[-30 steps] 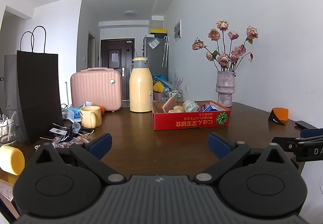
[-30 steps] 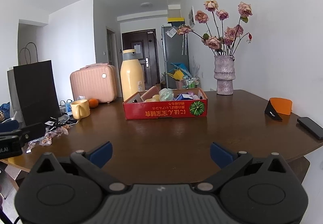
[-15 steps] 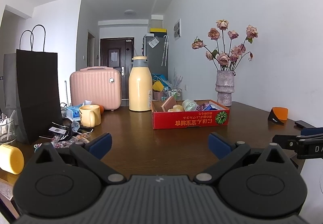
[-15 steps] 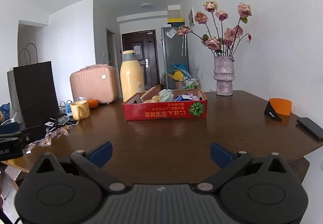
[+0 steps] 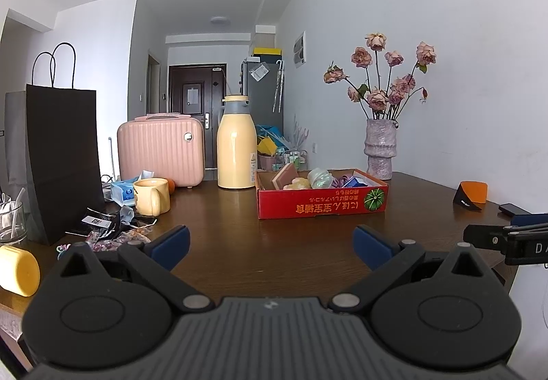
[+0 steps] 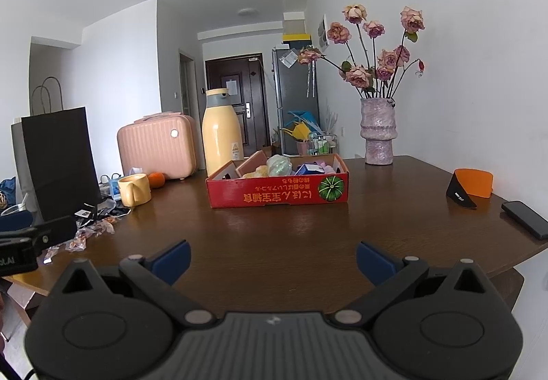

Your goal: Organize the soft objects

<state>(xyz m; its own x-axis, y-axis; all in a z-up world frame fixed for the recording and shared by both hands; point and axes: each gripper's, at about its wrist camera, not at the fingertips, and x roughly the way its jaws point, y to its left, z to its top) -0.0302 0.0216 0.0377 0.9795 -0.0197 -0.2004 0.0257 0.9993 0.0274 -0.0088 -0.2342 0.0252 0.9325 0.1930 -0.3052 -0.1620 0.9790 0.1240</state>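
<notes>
A red cardboard box [image 5: 322, 205] [image 6: 277, 195] sits on the middle of the dark wooden table [image 5: 274, 243] [image 6: 291, 236]. It holds several small soft items: a pink sponge [image 5: 285, 176], a yellow lump [image 5: 297, 183], a pale green ball [image 5: 320, 177] [image 6: 279, 164] and blue and purple pieces. My left gripper [image 5: 270, 244] hovers open over the near table, well short of the box. My right gripper [image 6: 273, 260] is open too, empty, at about the same distance. Each gripper shows at the edge of the other's view.
At the left stand a black paper bag [image 5: 63, 160], a pink case [image 5: 161, 147], a yellow flask [image 5: 237, 147], a yellow mug [image 5: 151, 196], wrappers [image 5: 116, 232] and a yellow cylinder [image 5: 17, 270]. A vase of roses [image 6: 378, 133], an orange-black item [image 6: 471, 186] and a phone [image 6: 524, 219] are right.
Both views have shifted only slightly. The left view's scene has drifted a little. Both grippers stay open and nothing on the table has moved.
</notes>
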